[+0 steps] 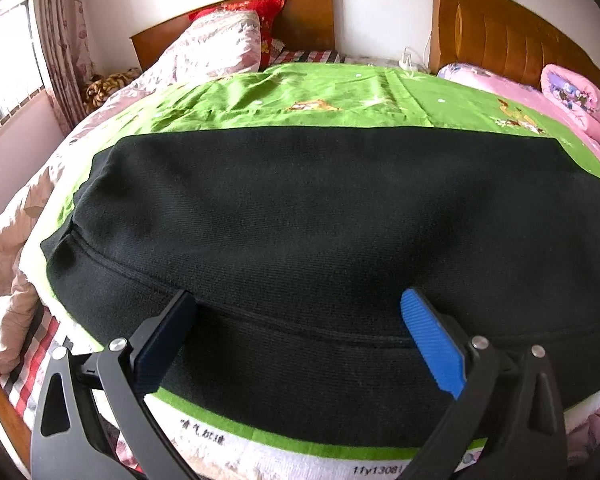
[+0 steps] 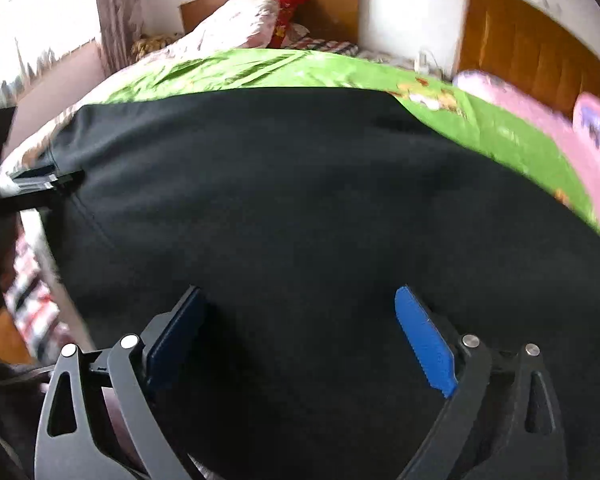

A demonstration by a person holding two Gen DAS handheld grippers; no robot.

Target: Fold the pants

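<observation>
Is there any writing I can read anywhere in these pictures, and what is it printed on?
"1fy1308", cut off by the tool: white border of the green sheet, near edge.
Chinese characters on the same border: too blurred to read.
Black pants: no writing visible.
Right wrist view: nothing readable.

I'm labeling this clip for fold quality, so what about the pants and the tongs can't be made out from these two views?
- Pants: legs and cuffs run past the right edge of the left wrist view, so their full length is unknown.
- Pants in the right wrist view: motion blur hides seams and layers.
- Right tongs: whether the fingers touch the cloth is unclear.
- Left tongs: open, contact equally unclear.
- Printed text on the bedding: cut off and too small.
</observation>
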